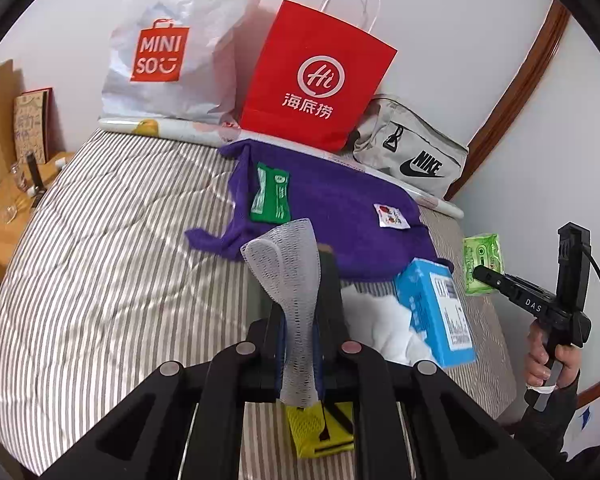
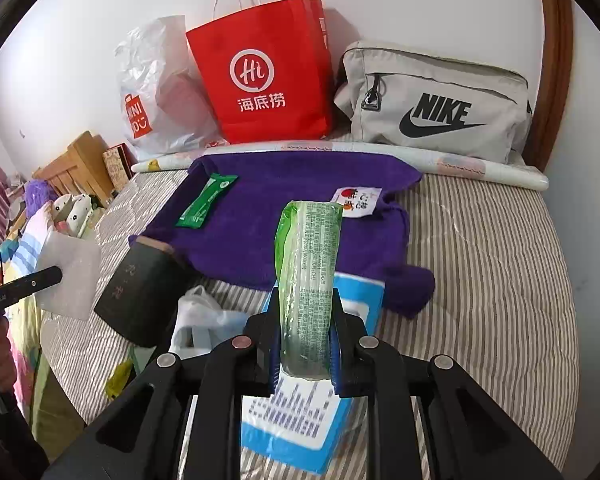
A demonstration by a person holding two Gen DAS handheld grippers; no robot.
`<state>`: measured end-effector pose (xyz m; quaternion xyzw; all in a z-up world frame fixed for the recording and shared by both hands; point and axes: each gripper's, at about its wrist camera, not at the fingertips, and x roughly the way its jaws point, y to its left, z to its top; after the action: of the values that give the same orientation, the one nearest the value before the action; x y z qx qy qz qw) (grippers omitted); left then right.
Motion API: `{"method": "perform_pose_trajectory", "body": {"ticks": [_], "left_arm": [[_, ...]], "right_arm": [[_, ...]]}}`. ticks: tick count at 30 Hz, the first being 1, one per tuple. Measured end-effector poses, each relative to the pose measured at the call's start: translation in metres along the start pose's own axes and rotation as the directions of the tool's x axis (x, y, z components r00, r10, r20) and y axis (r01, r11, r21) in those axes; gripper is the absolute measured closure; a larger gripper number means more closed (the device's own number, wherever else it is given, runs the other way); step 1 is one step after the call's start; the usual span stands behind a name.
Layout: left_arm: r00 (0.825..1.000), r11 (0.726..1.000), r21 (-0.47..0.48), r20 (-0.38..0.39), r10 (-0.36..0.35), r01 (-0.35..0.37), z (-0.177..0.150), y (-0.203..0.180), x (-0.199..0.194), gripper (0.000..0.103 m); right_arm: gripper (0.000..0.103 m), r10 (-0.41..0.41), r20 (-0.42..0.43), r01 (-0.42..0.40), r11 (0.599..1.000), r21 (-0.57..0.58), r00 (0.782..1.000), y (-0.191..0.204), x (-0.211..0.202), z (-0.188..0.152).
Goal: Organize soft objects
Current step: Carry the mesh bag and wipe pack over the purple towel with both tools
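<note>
In the left wrist view my left gripper (image 1: 300, 280) is shut on a white foam net sleeve (image 1: 284, 256), held up above the striped bed (image 1: 120, 248). My right gripper (image 2: 306, 296) is shut on a green tissue pack (image 2: 312, 240), which stands upright between the fingers. Each gripper shows in the other's view: the right gripper (image 1: 482, 274) with the green pack (image 1: 480, 260) at the far right, and the left gripper (image 2: 54, 276) with the white foam (image 2: 72, 276) at the far left. A purple towel (image 1: 332, 208) lies spread on the bed ahead.
On the towel lie a green sachet (image 1: 270, 194) and a small white packet (image 1: 390, 216). A blue box (image 1: 436, 312), white plastic bag (image 1: 380, 328), yellow mesh item (image 1: 320, 428) and black box (image 2: 140, 292) lie nearer. A red paper bag (image 1: 316, 76), Miniso bag (image 1: 168, 48) and Nike bag (image 1: 412, 152) line the wall.
</note>
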<state>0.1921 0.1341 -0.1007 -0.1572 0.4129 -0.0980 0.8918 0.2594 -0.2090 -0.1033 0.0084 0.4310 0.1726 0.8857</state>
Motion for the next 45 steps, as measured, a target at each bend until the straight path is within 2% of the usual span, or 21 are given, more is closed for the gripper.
{"method": "perform_pose_trajectory", "body": {"ticks": [12,19,24,30,45], "left_arm": [[1.000,0.999,0.040,-0.013,-0.018,0.019,0.040,-0.012,0.035,0.092],[1.000,0.999,0.052,-0.019,0.009,-0.008,0.060,-0.015,0.057,0.092],[0.999,0.999,0.034,-0.051,-0.018,0.019,0.075,-0.012,0.078,0.092],[0.997,0.999,0.044,-0.070,-0.014,0.017,0.091,-0.014,0.099,0.092],[0.989,0.999,0.039,-0.147,-0.031,0.037,0.107,-0.012,0.151,0.092]], "right_arm": [[0.084,0.002,-0.007,-0.002,1.000,-0.004,1.000,-0.003,0.020,0.026],[0.084,0.005,-0.019,-0.005,1.000,-0.010,1.000,-0.005,0.038,0.041],[0.084,-0.001,-0.032,0.000,1.000,-0.012,0.999,-0.009,0.055,0.051],[0.084,-0.005,-0.055,0.005,1.000,-0.004,0.998,-0.015,0.078,0.060],[0.084,-0.009,-0.148,0.011,1.000,0.013,0.989,-0.031,0.126,0.064]]}}
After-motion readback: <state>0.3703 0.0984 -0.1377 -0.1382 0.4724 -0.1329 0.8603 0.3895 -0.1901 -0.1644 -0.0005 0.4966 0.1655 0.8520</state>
